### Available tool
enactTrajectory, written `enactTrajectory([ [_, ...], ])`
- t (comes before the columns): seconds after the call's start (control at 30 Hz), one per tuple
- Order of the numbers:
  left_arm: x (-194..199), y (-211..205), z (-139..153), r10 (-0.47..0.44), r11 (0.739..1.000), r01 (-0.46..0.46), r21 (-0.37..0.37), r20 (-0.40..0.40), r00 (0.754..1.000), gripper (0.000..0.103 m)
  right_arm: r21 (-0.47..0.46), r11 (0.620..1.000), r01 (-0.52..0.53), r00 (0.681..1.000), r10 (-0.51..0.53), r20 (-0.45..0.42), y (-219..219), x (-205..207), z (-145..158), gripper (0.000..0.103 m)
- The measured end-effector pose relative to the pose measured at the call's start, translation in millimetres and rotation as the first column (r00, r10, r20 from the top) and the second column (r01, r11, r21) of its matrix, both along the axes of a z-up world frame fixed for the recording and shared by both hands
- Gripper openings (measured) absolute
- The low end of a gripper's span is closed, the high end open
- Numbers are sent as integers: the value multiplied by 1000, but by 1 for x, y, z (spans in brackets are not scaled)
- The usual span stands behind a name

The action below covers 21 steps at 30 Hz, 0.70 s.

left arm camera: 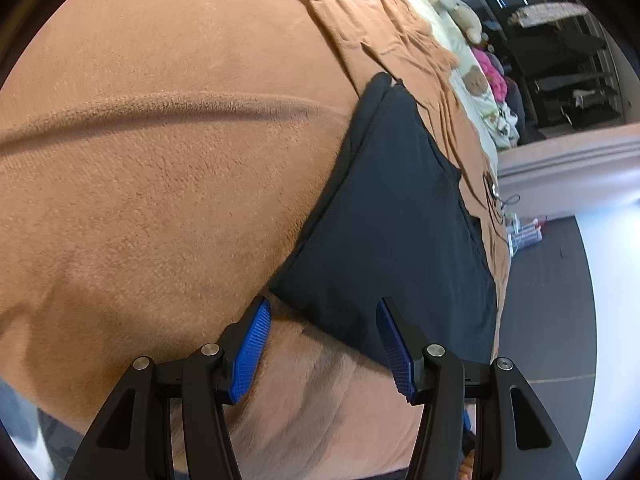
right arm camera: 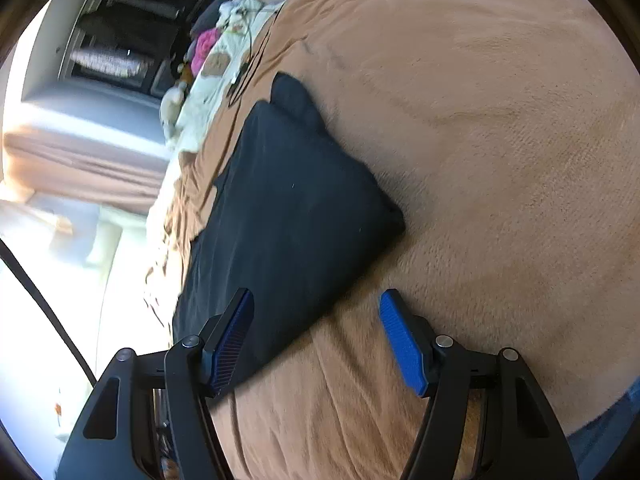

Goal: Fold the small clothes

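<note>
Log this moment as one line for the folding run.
garment: dark, folded on brown blanket | left gripper: open, empty | right gripper: open, empty

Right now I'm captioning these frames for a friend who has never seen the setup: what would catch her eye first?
The dark garment stands out, lying flat on the brown fleece blanket that fills most of both views. Next come the blue pads: the left gripper and right gripper both stand open at its near edge, holding nothing. Farther off along the bed, a pink item lies among pale bedding.

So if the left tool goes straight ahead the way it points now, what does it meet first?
Most likely the dark folded garment on the brown blanket: its near corner lies just ahead of the open left tool. Depth is unclear.
</note>
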<state>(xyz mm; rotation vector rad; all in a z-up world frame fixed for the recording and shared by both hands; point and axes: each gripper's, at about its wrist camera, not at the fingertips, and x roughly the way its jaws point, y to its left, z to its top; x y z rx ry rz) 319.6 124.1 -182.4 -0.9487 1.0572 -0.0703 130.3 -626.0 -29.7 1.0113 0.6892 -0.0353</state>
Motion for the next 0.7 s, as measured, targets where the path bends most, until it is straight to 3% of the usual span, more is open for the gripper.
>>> enactTrajectory([
  [0.33, 9, -4, -1, 110, 994, -110, 10, 16, 994, 56, -23, 994, 105, 994, -106, -22, 9, 20, -10, 51],
  [0.43, 13, -2, -4, 133, 991, -133, 20, 7, 991, 46, -53, 990, 129, 991, -131, -39, 21, 23, -3, 43],
  [0.5, 13, 1, -7, 159, 987, -159, 25, -5, 987, 32, -74, 987, 140, 988, -145, -58, 26, 27, 0, 30],
  [0.6, 10, 2, -9, 186, 982, -186, -2, -2, 982, 31, -79, 989, 121, 990, -126, -58, 32, 30, 5, 16],
  [0.7, 2, 1, -12, 204, 977, -204, -59, -10, 979, 31, -86, 990, 114, 991, -118, -54, 29, 33, 11, 15],
])
